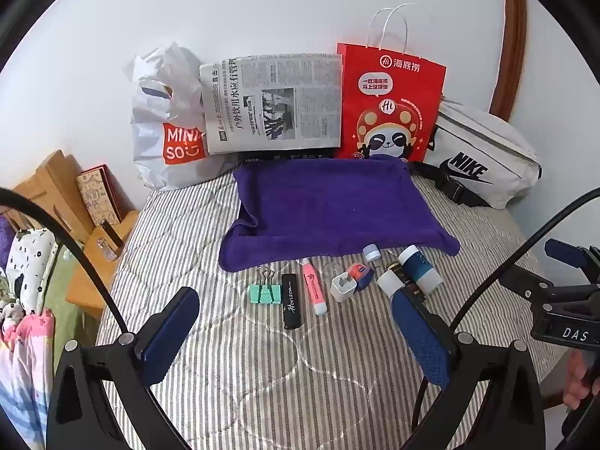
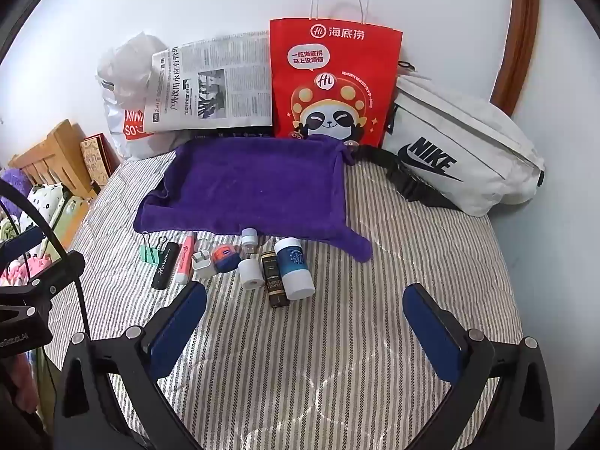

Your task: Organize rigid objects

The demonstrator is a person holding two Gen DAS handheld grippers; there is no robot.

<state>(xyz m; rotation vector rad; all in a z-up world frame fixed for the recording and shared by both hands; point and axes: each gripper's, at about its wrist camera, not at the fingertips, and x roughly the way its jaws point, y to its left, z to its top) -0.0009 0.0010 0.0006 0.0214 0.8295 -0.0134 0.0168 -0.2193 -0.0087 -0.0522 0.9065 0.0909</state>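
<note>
A row of small objects lies on the striped bed in front of a purple towel (image 1: 330, 206) (image 2: 247, 187): a green binder clip (image 1: 264, 292) (image 2: 149, 251), a black Horizon stick (image 1: 291, 302) (image 2: 165, 265), a pink highlighter (image 1: 314, 285) (image 2: 185, 258), a white charger plug (image 1: 343, 287) (image 2: 203, 262), an orange-and-blue item (image 1: 360, 273) (image 2: 225, 255), a small white USB light (image 2: 249, 240), a white cap (image 2: 250, 273), a dark tube (image 2: 274, 279) and a white-and-blue bottle (image 1: 419, 268) (image 2: 296, 268). My left gripper (image 1: 296, 332) is open and empty just before the row. My right gripper (image 2: 305, 322) is open and empty too.
Against the wall stand a white Miniso bag (image 1: 168, 123), a newspaper (image 1: 273, 103), a red paper bag (image 1: 390, 105) (image 2: 333, 82) and a white Nike pouch (image 1: 483, 157) (image 2: 461, 146). A wooden bed frame (image 1: 56, 187) and clothes lie at the left.
</note>
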